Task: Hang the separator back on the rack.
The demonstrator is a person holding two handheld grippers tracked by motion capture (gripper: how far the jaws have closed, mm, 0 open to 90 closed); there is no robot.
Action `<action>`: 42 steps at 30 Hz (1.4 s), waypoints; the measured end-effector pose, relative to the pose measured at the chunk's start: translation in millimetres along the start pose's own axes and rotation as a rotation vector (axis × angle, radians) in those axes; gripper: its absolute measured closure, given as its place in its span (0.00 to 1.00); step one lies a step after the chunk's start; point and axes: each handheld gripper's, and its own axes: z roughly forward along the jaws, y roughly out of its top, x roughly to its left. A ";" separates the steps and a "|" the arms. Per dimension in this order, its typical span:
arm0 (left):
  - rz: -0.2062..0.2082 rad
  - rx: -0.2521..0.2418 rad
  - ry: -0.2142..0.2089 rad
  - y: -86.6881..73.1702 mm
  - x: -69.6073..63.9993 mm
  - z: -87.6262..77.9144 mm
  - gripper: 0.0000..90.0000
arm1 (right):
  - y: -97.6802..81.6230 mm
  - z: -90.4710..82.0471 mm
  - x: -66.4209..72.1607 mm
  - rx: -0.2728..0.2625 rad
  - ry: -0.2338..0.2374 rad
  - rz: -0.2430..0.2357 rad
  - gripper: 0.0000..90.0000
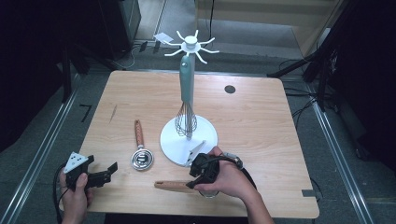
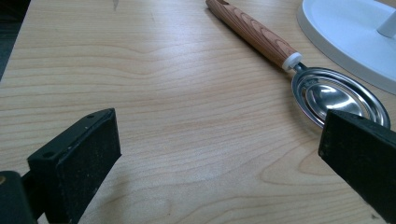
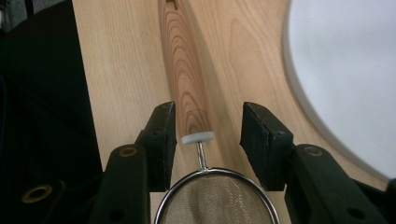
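A strainer lies near the table's front edge, its wooden handle [image 1: 173, 186] pointing left. My right gripper [image 1: 198, 179] is open astride that handle [image 3: 184, 84] at its white collar, with the wire mesh bowl [image 3: 215, 205] just behind the jaws. The left jaw is against the wood and the right jaw stands off it. A metal slotted spoon [image 1: 142, 158] with a wooden handle [image 2: 254, 32] lies left of the white stand base [image 1: 208, 135]. My left gripper [image 1: 109, 170] is wide open and empty at the front left, and the spoon's head [image 2: 334, 95] is ahead of its right jaw.
A whisk [image 1: 186, 119] with a teal handle hangs from the stand's hooked top [image 1: 194, 45]. The stand base [image 3: 345, 79] lies close on the right of my right gripper. A dark round hole [image 1: 229, 88] is at the table's far side. The front table edge runs beside the strainer.
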 end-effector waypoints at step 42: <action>0.000 0.000 -0.015 0.3 0.8 0.0 0.00 | 4.7 32.1 8.4 0.066 0.008 -0.022 0.78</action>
